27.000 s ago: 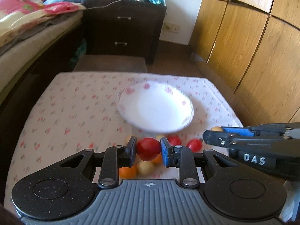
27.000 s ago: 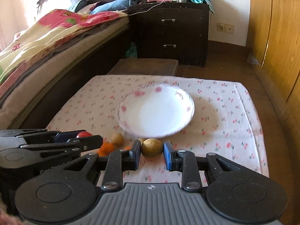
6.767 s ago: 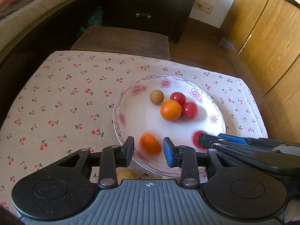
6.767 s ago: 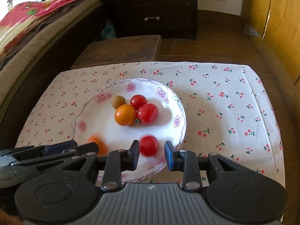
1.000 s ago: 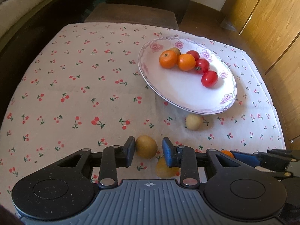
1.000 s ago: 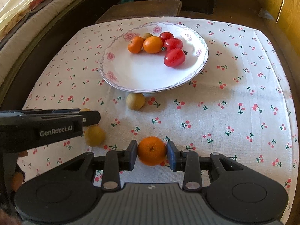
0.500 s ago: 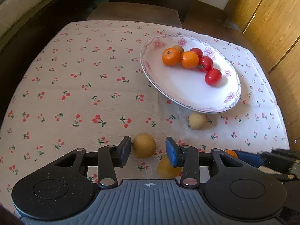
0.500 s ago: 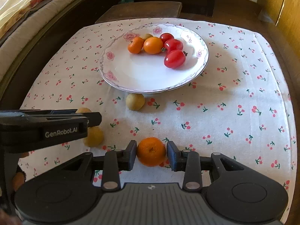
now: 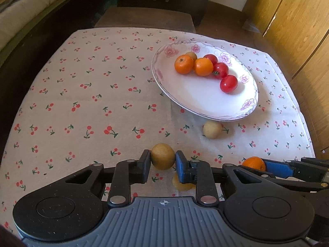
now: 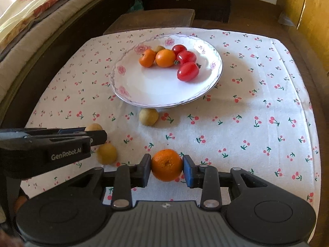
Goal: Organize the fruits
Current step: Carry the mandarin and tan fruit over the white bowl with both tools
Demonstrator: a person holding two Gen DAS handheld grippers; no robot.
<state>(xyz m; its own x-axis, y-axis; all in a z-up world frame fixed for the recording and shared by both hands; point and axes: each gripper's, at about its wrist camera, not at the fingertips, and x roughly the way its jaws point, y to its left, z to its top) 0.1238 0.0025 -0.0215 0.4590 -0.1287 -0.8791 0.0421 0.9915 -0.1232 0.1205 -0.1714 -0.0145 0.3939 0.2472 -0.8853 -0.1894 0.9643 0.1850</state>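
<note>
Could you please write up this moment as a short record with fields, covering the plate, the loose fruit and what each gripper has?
surface: cherry-print tablecloth
plate: holds two oranges, three red tomatoes and one small tan fruit
left gripper: shut on a tan-brown fruit
right gripper: shut on an orange
loose on cloth: pale fruit just in front of the plate; yellow fruit by the left gripper

Your right gripper (image 10: 167,165) pinches an orange (image 10: 167,165) at six o'clock. The plate (image 10: 144,94) of oranges and tomatoes lies toward twelve; your left gripper (image 10: 96,135) enters at nine, beside a yellow-brown fruit (image 10: 107,153).
</note>
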